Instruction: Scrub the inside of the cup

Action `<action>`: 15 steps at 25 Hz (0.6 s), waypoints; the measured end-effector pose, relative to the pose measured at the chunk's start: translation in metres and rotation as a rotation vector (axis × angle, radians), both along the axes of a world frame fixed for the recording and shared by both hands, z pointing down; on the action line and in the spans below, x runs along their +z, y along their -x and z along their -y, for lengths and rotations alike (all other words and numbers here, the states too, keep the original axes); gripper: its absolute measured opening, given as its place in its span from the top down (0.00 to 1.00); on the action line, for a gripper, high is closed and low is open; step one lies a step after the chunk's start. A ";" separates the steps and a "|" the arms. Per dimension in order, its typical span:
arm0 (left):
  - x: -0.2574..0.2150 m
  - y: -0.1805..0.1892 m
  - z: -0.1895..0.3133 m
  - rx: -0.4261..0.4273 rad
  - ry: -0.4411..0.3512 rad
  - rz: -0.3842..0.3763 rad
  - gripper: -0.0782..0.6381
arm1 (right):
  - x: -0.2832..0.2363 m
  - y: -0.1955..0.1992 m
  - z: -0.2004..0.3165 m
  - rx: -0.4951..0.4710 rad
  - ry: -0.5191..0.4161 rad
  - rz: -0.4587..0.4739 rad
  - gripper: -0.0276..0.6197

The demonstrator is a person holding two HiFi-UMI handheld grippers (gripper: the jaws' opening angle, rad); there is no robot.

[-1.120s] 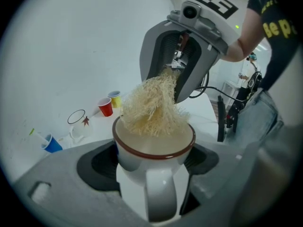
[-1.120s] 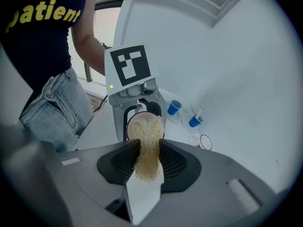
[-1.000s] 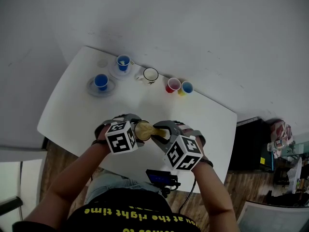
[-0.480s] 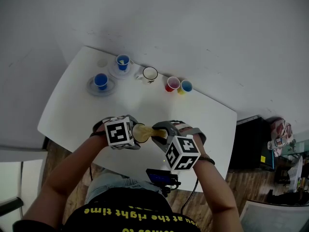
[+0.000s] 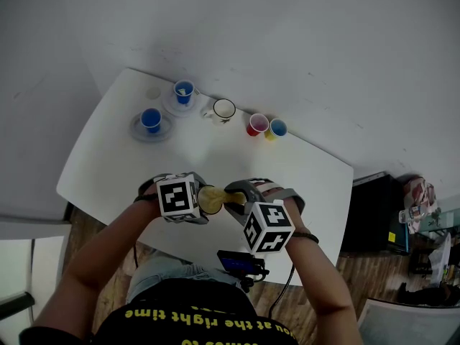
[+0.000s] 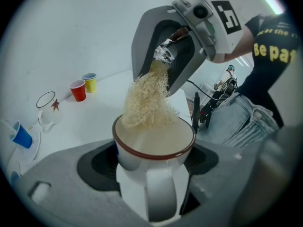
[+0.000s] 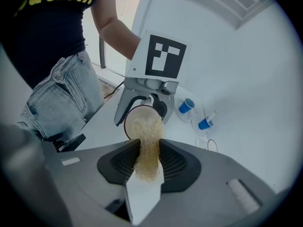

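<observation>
Cup point(image 6: 154, 148) clamped in left claw point(image 6: 152, 174) above surface point(image 5: 215, 157); right claw point(image 7: 147, 167) clamped on scrubber point(image 7: 146, 143), fibres dipping inside cup rim.

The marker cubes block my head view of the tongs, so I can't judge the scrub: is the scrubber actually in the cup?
Observer: Partly. The left gripper view shows the straw-coloured scrubber with its loose end in the mouth of the cup, at the far rim.
Operator: Is the cup itself clamped?
Observer: Yes. The left tongs press on its white body from both sides, and its handle faces their camera.
</observation>
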State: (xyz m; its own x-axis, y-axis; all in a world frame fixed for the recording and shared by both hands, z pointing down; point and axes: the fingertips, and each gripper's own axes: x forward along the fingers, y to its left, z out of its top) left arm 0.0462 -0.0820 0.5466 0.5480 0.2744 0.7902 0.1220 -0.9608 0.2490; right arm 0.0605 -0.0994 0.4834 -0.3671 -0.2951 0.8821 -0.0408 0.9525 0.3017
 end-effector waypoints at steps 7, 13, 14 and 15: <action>-0.006 0.001 0.008 -0.081 0.044 -0.066 0.32 | -0.009 0.003 -0.002 0.099 0.044 0.129 0.76; -0.011 0.001 0.013 -0.123 0.065 -0.106 0.32 | -0.022 0.015 -0.004 0.139 0.061 0.239 0.76; -0.012 0.000 0.012 -0.119 0.065 -0.109 0.32 | -0.024 0.017 -0.004 0.136 0.059 0.242 0.76; -0.013 -0.001 0.010 -0.114 0.064 -0.110 0.32 | -0.024 0.019 -0.004 0.133 0.057 0.244 0.76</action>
